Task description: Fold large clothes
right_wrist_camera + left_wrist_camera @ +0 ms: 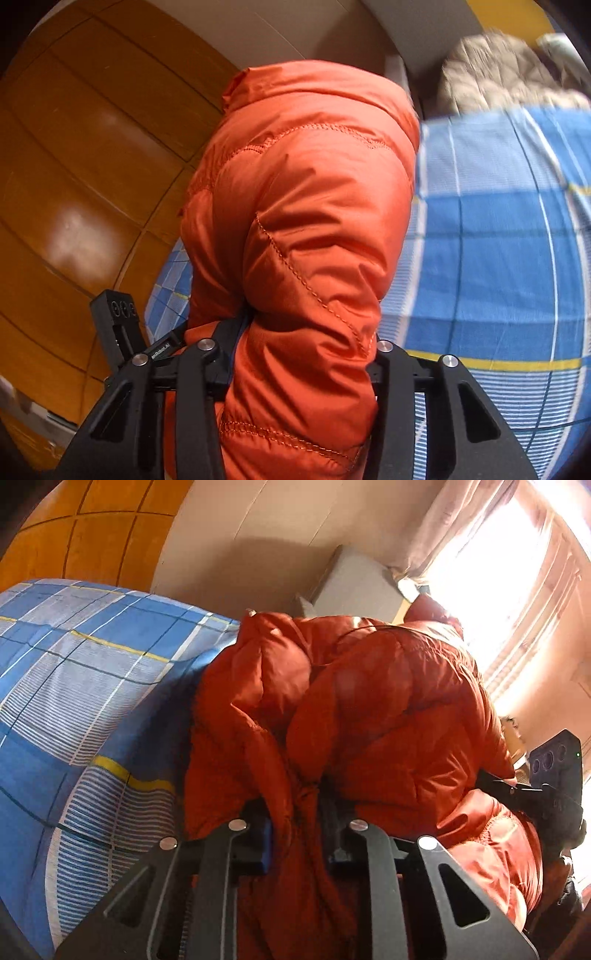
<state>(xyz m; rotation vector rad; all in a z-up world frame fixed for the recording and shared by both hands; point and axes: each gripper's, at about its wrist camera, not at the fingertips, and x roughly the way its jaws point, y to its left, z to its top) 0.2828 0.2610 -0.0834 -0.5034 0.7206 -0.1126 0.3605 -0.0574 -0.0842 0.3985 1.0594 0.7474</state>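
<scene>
Left wrist view: your left claw [295, 830] is pinching a thin gathered fold of the orange puffer jacket [369, 709], fabric bunched between the two black fingers [258, 834]. The jacket's bulk piles up ahead of the claw and rests on the bed with the blue plaid sheet [74, 672], near the bright window [509, 572]. The other claw's black housing shows at the right edge, against the jacket. Right wrist view: your right claw [303, 354] is closed on a much thicker padded roll of the jacket [303, 192], which fills the whole gap between the fingers [384, 369] and bulges above them. The plaid sheet [498, 240] is to the right, wooden panelling [92, 166] to the left, and a brownish garment [509, 74] lies at the far end of the bed, blurred. Handling, my read: down fill, so light, very soft, springy, with a slick shell. It'll puff back and slide if you only nip the outer layer. Grab at stitched seams or the hem, where the fabric is thin and flat, not mid-baffle. Your right grip on the fat roll looks the likelier one to slip. Keep both grips taut so the fold line stays straight.
</scene>
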